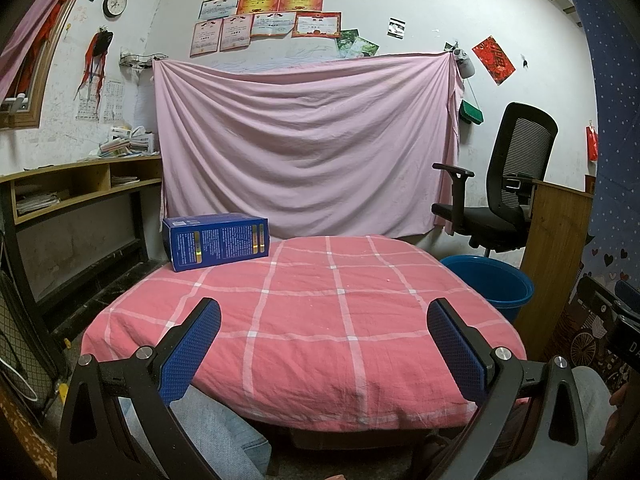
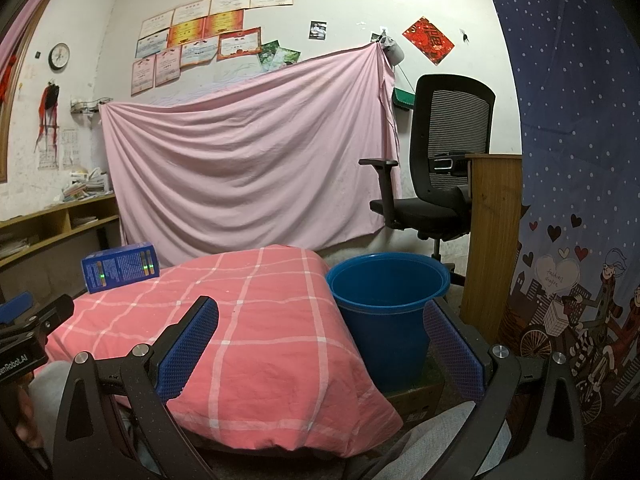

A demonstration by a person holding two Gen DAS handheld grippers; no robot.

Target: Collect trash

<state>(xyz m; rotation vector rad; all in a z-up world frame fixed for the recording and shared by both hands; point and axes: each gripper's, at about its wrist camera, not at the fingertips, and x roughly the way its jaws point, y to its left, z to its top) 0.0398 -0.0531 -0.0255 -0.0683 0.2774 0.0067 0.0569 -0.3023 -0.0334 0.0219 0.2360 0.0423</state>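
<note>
While the left gripper [image 1: 324, 344] hovers wide apart and empty over the pink checked cloth [image 1: 304, 320], blue box [image 1: 216, 246] lies at its far-left corner | right wrist: right gripper [image 2: 320, 348] spread wide, empty; blue bucket [image 2: 386, 304] just beside the cloth's right edge; box far left.

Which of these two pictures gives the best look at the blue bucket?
The right wrist view: the bucket stands near the middle, with its rim, inside and most of its side showing beside the pink cover. In the left wrist view the bucket sits off to the right, partly hidden behind the cover.
</note>
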